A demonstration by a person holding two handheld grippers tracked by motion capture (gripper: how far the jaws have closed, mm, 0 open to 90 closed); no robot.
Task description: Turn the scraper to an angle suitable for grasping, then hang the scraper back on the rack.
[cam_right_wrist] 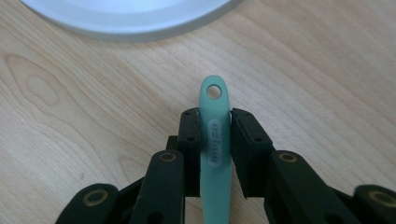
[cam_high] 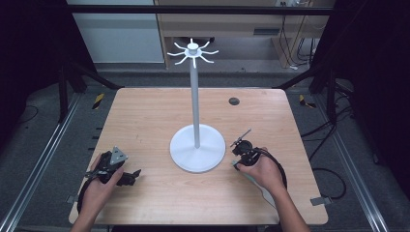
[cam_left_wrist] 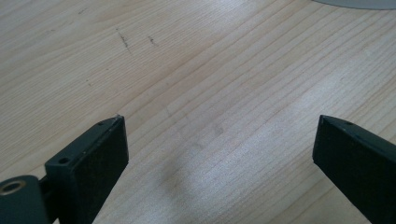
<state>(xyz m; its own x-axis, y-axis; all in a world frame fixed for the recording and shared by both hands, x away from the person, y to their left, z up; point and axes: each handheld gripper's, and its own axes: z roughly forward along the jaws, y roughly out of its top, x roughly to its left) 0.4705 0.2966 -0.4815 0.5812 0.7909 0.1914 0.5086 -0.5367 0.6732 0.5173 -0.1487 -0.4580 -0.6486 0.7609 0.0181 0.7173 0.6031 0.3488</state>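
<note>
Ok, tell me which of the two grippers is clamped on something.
The right gripper: its jaws pinch a green handle. The left gripper stands wide open over bare table.

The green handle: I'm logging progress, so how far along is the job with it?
Done: the right gripper has its jaws closed on the green handle, hanging hole just past the tips. In hand: it sits low over the table beside the stand. Left: the stand's hooks are all bare, so hanging looks still to do. The left gripper is open, idle.
</note>
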